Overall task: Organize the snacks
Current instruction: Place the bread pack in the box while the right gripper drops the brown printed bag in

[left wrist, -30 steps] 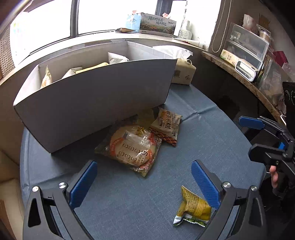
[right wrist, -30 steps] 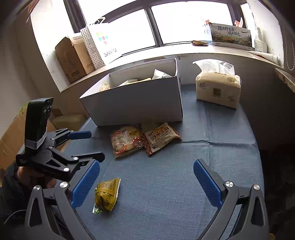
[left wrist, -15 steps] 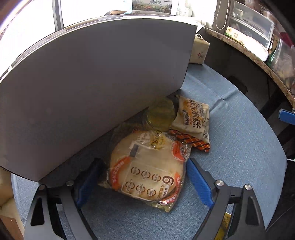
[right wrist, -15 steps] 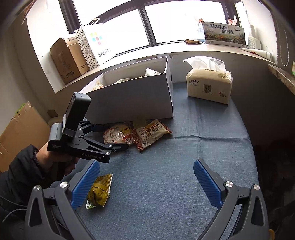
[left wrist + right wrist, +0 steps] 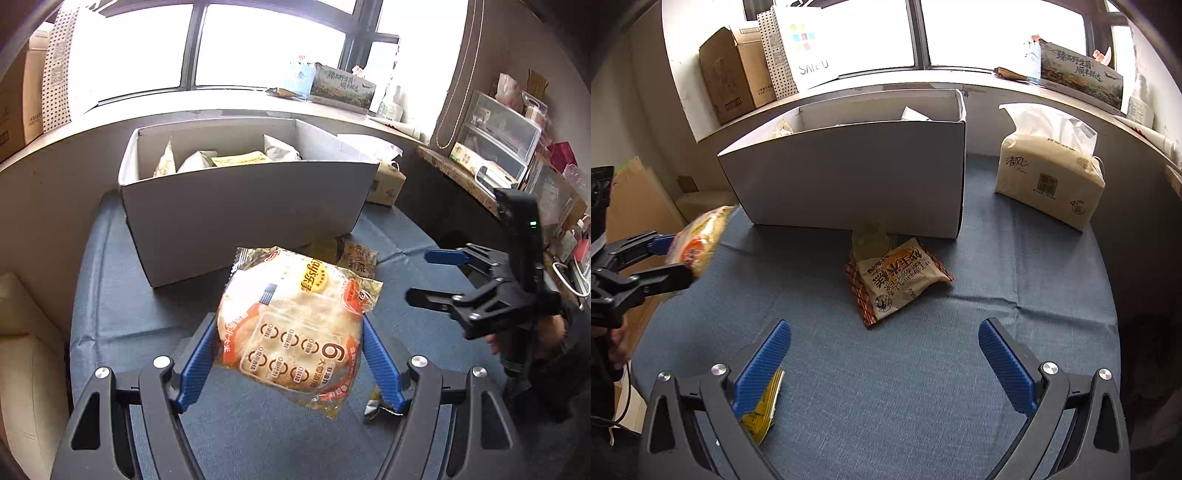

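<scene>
At the frame's centre the left hand-held gripper (image 5: 288, 363), its jaws having just been closing, clamps a round flatbread packet (image 5: 295, 328) between blue pads above the blue desk (image 5: 122, 288), the white box (image 5: 243, 206) of snacks behind it, and the right hand-held gripper (image 5: 424, 277) at right edge gaping.
</scene>
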